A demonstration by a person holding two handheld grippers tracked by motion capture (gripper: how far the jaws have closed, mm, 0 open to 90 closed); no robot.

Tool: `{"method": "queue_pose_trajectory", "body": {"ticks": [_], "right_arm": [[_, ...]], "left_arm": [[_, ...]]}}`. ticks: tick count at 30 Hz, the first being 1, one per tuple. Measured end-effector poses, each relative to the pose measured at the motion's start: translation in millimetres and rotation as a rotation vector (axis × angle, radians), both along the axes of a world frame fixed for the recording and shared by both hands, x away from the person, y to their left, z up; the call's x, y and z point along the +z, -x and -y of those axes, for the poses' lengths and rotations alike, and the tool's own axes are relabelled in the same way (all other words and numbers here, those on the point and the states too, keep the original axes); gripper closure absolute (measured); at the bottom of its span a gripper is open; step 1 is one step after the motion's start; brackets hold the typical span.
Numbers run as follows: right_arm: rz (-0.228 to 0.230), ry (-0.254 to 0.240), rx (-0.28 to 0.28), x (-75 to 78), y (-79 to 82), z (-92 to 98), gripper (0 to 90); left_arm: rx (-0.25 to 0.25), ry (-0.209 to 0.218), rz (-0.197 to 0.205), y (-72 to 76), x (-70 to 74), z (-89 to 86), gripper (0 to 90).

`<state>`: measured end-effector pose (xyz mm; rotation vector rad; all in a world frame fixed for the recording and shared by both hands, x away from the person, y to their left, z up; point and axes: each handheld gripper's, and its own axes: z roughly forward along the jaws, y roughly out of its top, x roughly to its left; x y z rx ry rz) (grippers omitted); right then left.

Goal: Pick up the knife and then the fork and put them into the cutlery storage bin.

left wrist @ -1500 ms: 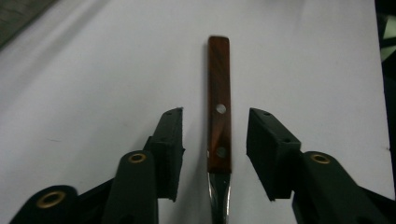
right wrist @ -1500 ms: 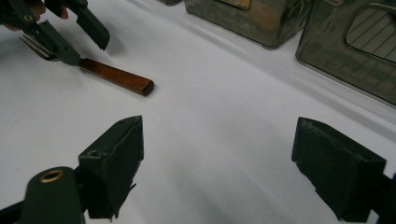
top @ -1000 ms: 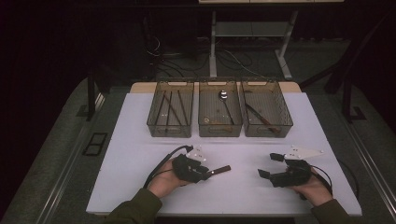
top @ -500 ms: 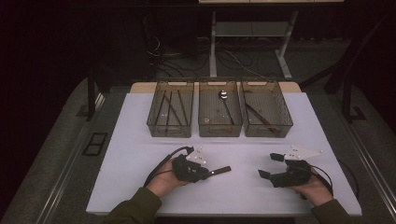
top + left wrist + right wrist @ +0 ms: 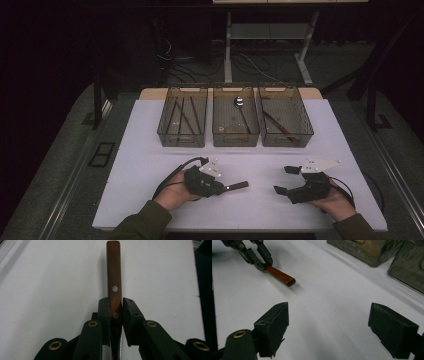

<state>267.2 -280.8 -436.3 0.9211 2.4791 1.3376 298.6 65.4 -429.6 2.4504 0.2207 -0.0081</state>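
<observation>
A knife with a brown wooden handle lies level just over the white table, handle pointing right. My left gripper is shut on it. In the left gripper view the pads press both sides of the riveted handle, and the blade runs back under the jaws. These jaws have just been closing on the handle. My right gripper rests low at the right, open, with nothing between its fingers. The right gripper view shows its wide jaws aimed at bare table, with the knife handle farther off.
Three clear brownish bins stand in a row at the back: the left one holds thin dark sticks, the middle one a spoon, the right one another utensil. A white sheet covers the table; dark floor lies beyond its edges.
</observation>
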Motion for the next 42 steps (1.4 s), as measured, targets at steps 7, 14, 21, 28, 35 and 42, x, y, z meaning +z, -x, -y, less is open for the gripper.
{"method": "queue_pose_trajectory", "body": {"ticks": [7, 14, 21, 28, 35, 42], "right_arm": [[-0.007, 0.022, 0.080, 11.7, -1.4, -7.0, 12.5], [-0.017, 0.021, 0.170, 22.5, -7.5, -18.3, 12.5], [-0.005, 0.020, 0.277, 39.3, -12.9, -37.5, 14.2], [-0.021, 0.064, 0.402, 48.9, -19.2, -66.5, 18.3], [-0.051, 0.149, 0.524, 43.2, -25.5, -88.4, 30.7], [-0.071, 0.204, 0.576, 36.4, -22.2, -95.0, 51.0]], "left_arm": [[-0.027, 0.002, -0.009, 4.4, 7.6, 4.8, 76.8], [-0.045, 0.018, -0.002, 7.5, 23.1, 9.9, 76.8], [-0.088, 0.017, 0.020, 6.4, 34.3, 22.4, 76.9], [-0.135, -0.005, 0.024, 7.2, 40.4, 37.4, 76.8], [-0.165, -0.017, 0.016, 7.2, 42.8, 47.0, 76.8], [-0.185, -0.034, 0.018, 11.0, 41.2, 50.5, 76.8]]}}
